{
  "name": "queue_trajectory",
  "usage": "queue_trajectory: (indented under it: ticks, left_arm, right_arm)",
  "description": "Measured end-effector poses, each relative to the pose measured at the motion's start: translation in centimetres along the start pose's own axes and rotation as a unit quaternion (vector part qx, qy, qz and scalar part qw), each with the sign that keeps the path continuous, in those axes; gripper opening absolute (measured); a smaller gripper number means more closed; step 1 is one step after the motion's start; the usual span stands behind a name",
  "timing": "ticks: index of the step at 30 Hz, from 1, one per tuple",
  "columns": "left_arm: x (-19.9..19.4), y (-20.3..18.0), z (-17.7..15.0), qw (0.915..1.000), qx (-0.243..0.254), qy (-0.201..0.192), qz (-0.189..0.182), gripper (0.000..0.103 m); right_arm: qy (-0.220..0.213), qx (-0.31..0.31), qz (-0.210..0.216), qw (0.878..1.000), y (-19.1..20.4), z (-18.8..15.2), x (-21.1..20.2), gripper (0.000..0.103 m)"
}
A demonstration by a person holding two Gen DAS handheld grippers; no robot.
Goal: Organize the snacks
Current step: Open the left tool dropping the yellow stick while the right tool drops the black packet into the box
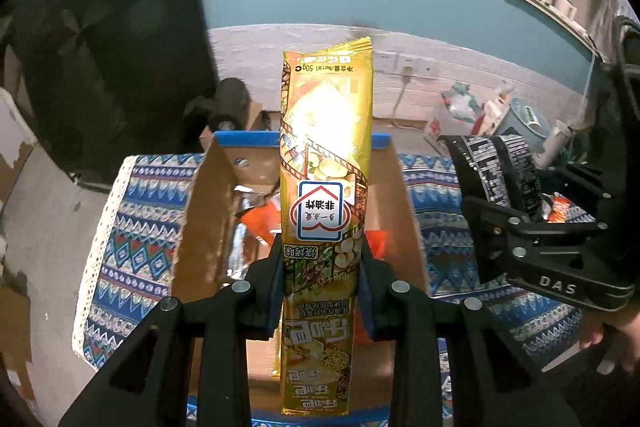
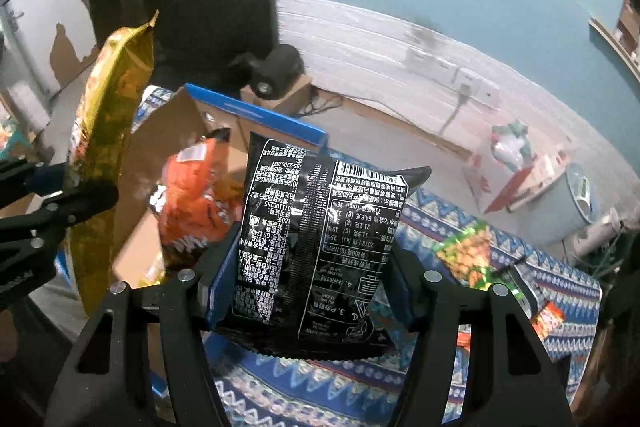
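Observation:
My left gripper is shut on a tall gold snack packet and holds it upright above an open cardboard box. The box holds an orange packet and a silver one. My right gripper is shut on a black snack bag, held up to the right of the box. It shows in the left wrist view at the right. The gold packet and left gripper show at the left of the right wrist view, with an orange bag in the box.
A blue patterned cloth covers the table under the box. A green snack packet and a small orange packet lie on the cloth to the right. A grey wall with sockets and floor clutter lie beyond.

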State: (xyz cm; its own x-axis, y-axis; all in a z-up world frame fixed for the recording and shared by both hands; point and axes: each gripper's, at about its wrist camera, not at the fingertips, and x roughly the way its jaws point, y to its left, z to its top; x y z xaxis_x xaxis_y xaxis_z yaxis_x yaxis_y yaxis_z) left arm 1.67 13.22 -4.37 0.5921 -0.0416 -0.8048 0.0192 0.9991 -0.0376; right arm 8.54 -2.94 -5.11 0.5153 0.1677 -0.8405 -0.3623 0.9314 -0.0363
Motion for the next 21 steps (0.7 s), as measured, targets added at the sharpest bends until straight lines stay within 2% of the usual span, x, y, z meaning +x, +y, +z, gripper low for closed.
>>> queue_trajectory:
  ticks: [9,18,21]
  left_arm:
    - [2.0,3.6,-0.6,0.999,-0.035,0.021,0.02,0.031]
    - [4.7,5.7,-1.3,0.9955,-0.059,0.061,0.043,0.033]
    - [4.5,6.1,-1.3,0.9949,-0.062,0.057,0.055,0.033]
  right_arm:
    - [0.01,-0.014,0.037,0.999,2.7,0.9,1.2,0.063]
    - [0.021,-0.039,0.069,0.997,4.3,1.8,3.2,0.063]
    - [0.022,-0.041,0.075,0.996,4.4,2.1,3.8,0.063]
